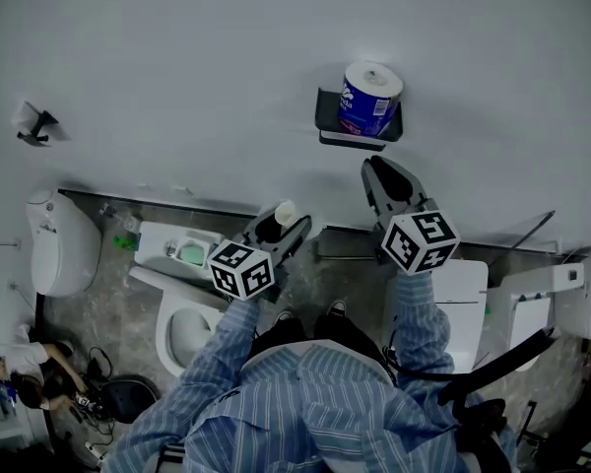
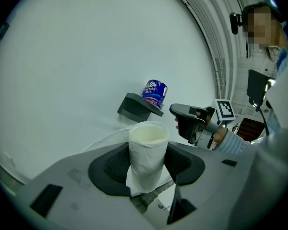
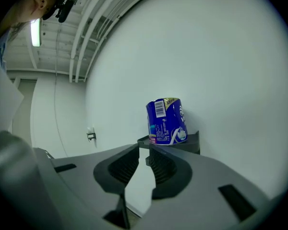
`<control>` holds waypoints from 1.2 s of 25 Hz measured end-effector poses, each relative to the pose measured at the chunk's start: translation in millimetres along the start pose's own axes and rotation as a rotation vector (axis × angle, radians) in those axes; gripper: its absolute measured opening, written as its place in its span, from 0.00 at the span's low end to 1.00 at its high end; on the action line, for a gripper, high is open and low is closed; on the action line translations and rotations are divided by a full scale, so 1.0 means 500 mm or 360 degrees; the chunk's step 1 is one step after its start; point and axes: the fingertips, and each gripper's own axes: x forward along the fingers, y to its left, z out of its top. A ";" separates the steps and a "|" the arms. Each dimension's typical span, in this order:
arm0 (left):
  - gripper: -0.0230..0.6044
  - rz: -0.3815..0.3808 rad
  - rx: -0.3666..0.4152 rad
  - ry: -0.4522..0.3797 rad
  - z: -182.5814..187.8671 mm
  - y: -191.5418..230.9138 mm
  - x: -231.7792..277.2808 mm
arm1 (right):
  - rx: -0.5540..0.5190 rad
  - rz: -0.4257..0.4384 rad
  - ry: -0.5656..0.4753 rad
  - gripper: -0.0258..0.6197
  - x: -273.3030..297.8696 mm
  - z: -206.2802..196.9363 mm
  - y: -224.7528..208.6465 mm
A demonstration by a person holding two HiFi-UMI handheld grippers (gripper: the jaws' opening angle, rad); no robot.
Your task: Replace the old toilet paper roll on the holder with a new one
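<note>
Striped sleeves (image 1: 217,363), toilet (image 1: 182,328), grey floor (image 1: 108,313), white wall (image 1: 177,67), wrapped roll (image 1: 370,99)

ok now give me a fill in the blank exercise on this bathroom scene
The left gripper is clamped on a thin ____ paper roll.
The right gripper is ____ and holds nothing.
On the wall shelf stands a wrapped roll coloured ____.
Missing: white; shut; blue.

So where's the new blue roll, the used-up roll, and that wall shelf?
new blue roll (image 1: 366,104), head view, on its wrapped side.
used-up roll (image 2: 146,159), left gripper view, on its white paper side.
wall shelf (image 2: 134,108), left gripper view, on its dark front wall.
</note>
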 end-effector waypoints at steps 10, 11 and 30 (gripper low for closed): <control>0.36 -0.0011 0.0009 0.0015 -0.010 0.007 -0.024 | -0.0128 -0.0221 0.0024 0.50 0.067 0.094 -0.039; 0.36 -0.0014 0.0008 0.0014 -0.011 0.007 -0.023 | -0.0087 -0.0246 0.0034 0.52 0.077 0.098 -0.049; 0.36 -0.0009 0.0004 0.0039 -0.006 0.029 -0.036 | -0.0044 -0.0514 0.0159 0.64 0.153 0.111 -0.125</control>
